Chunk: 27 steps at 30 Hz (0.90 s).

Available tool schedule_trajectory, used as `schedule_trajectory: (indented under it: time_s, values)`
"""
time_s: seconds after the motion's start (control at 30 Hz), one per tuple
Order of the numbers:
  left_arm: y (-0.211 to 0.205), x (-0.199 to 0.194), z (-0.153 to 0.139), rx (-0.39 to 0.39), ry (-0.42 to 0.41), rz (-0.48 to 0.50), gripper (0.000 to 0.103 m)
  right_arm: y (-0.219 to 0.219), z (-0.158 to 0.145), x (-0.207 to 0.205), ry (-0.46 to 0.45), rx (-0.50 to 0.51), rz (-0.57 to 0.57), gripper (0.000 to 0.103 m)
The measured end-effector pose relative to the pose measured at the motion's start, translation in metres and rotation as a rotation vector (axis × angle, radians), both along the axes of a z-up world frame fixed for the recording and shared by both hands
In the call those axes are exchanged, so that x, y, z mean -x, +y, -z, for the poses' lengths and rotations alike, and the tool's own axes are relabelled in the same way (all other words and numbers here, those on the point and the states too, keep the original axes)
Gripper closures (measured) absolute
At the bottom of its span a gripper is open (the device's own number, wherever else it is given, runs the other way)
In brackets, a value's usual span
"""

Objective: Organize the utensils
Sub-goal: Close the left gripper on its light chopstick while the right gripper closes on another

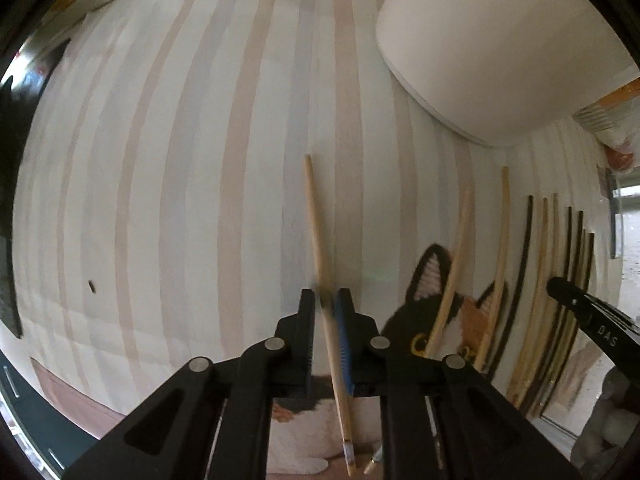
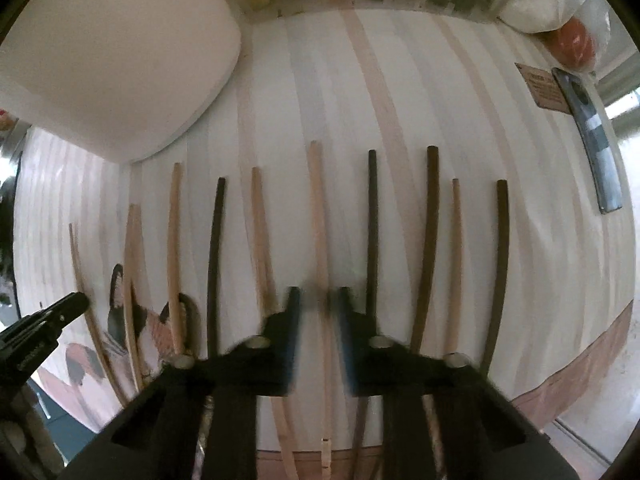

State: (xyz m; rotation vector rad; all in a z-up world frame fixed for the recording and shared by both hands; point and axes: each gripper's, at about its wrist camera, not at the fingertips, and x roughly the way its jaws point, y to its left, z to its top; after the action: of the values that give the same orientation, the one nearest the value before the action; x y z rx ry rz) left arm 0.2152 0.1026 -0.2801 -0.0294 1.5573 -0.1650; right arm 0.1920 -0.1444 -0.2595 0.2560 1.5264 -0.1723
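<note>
While both grippers point down at striped cloth (image 1: 200, 160):
L gripper (image 1: 326, 300): clamped on pale chopstick (image 1: 316, 216), 12 o'clock of cat mat (image 1: 432, 280).
R gripper (image 2: 316, 300): blurred, apparently pinching light chopstick (image 2: 318, 208) mid-row; white container (image 2: 112, 64) at 10 o'clock.

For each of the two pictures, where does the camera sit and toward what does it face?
Left wrist view: on the left hand-held gripper, facing down at the striped cloth; its jaws pinch a light chopstick.
Right wrist view: on the right hand-held gripper, facing down at a row of chopsticks; its blurred jaws straddle a light chopstick.
Shared: the white container, the cat picture, and each view shows the other gripper at its edge.
</note>
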Motion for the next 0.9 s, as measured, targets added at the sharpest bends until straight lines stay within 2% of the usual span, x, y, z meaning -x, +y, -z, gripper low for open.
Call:
schedule_trajectory:
  time_s: [0.1, 0.3, 0.33, 0.43, 0.47, 0.53, 0.73, 0.9]
  values:
    - [0.001, 0.012, -0.001, -0.009, 0.001, 0.029, 0.091, -0.001, 0.0, 0.007, 0.016, -0.046, -0.002, 0.096]
    - [-0.018, 0.04, -0.018, -0.117, -0.074, 0.098, 0.093, -0.002, 0.008, 0.031, 0.048, -0.076, -0.02, 0.096]
    - [-0.017, 0.041, -0.02, -0.119, -0.079, 0.103, 0.097, -0.001, 0.01, 0.032, 0.052, -0.072, -0.022, 0.096]
    - [-0.018, 0.034, -0.025, -0.119, -0.086, 0.098, 0.098, 0.006, 0.009, 0.03, 0.055, -0.046, -0.035, 0.096]
    - [-0.025, 0.023, -0.022, -0.121, -0.087, 0.099, 0.098, 0.016, 0.017, 0.016, 0.058, -0.039, -0.035, 0.096]
    - [-0.035, 0.018, -0.014, -0.121, -0.088, 0.093, 0.098, 0.02, 0.018, 0.015, 0.057, -0.025, -0.032, 0.096]
    - [-0.015, 0.012, -0.017, -0.096, -0.073, 0.084, 0.098, 0.021, 0.024, 0.0, 0.068, 0.013, -0.024, 0.096]
    - [0.005, -0.014, -0.029, -0.068, -0.057, 0.105, 0.095, 0.029, 0.02, -0.004, 0.104, 0.029, -0.041, 0.096]
